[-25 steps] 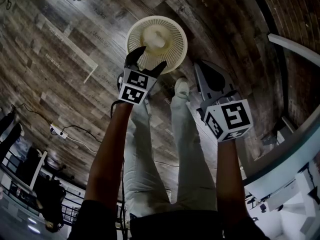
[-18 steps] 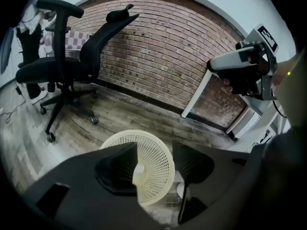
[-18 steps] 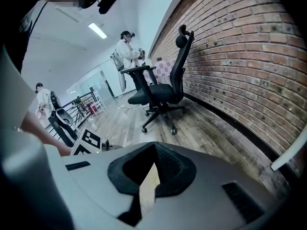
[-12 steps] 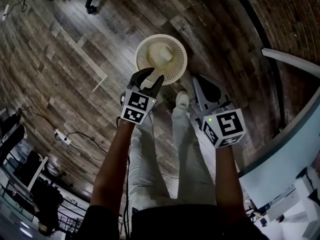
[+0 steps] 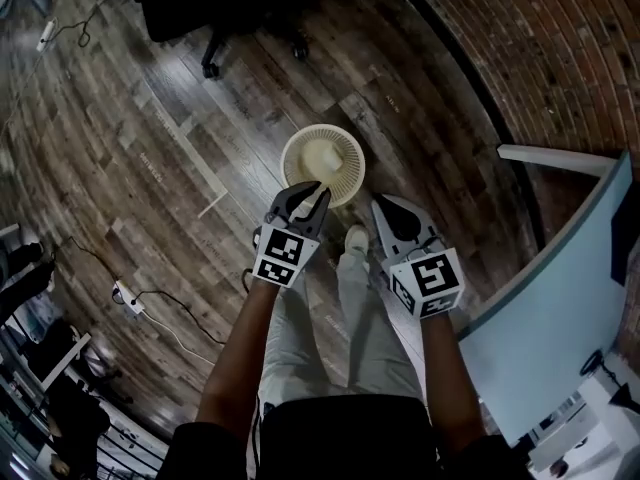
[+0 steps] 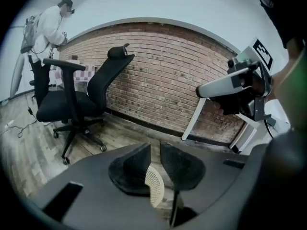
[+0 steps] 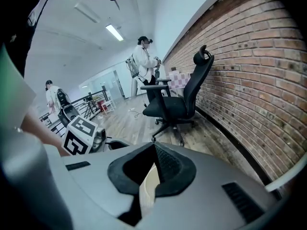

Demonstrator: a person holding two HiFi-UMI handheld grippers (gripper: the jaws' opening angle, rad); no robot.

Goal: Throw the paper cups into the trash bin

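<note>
**A:** Where does the trash bin sit?

**B:** The trash bin (image 5: 352,163), a cream mesh basket, stands upright on the wooden floor (image 5: 150,118), a little above the middle of the head view. It is just beyond the person's shoe (image 5: 356,238).

**A:** And what is in it?

**B:** A pale rounded shape (image 5: 323,155) lies at the bottom of it. It could be the paper cups, but it is too blurred to be sure.

**A:** What about the left claw?

**B:** The left gripper (image 5: 305,194) hangs over the near rim of the bin, at the rim's lower left. Its jaws are closing, with only a narrow slit between them and nothing in the slit. In the left gripper view a piece of the bin's mesh shows through the gap, below the jaws.

**A:** And the right one?

**B:** The right gripper (image 5: 388,213) is just right of the bin and near the left one, apart from it. In the right gripper view its jaws meet at the tips, closed on nothing, and a pale strip of the bin shows beneath them.

**A:** Anything else around?

**B:** A black office chair (image 5: 215,8) stands at the top of the head view. A brick wall (image 5: 520,58) curves across the upper right, and a white table (image 5: 560,298) fills the right edge.
</note>
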